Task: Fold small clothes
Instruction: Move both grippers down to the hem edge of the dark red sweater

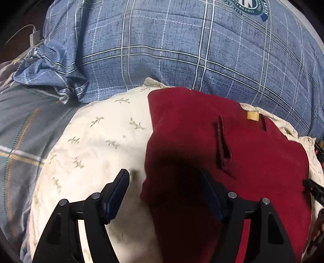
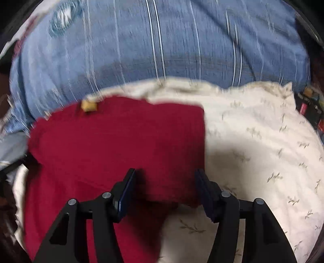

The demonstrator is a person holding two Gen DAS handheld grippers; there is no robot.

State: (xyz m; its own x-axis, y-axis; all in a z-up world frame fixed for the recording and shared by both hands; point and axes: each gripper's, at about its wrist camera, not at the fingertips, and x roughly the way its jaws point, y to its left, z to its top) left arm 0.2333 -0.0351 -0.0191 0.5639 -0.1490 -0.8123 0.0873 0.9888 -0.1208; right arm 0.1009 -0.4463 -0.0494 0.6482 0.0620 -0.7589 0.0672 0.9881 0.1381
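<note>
dark red soft-knit garment [image 1: 202,145] lies spread flat on a cream pillow printed with small green sprigs [image 1: 97,141], filling the pillow's right part in the left wrist view and its left part in the right wrist view [image 2: 113,141]. a small tan square label [image 1: 252,116] sits near the garment's far edge, and a narrow slit with a raised, darker red trim [image 1: 223,141] runs down the cloth just beside it. the same label shows as a yellowish blur [image 2: 88,106] in the right wrist view, which is smeared by motion, so finer folds there cannot be made out.

the left gripper [image 1: 165,178] has its black, blue-padded fingers spread wide and holds nothing; its left finger [image 1: 119,192] is over bare pillow and its right finger [image 1: 210,194] is over the red cloth, so the garment's left edge lies between them. a dark shadow sits on the cloth between the fingers. the right gripper [image 2: 165,178] is likewise spread wide and empty, over the garment's near right corner; its left finger [image 2: 126,196] is over red cloth and its right finger [image 2: 206,194] is near the cloth's right edge, possibly over the pillow [image 2: 253,151].

behind the pillow is a large blue checked quilt with pale lines [image 1: 182,50], bearing a round dark green emblem [image 1: 245,6] at the top. a white charger block with a cable [image 1: 34,35] lies at the far left.
</note>
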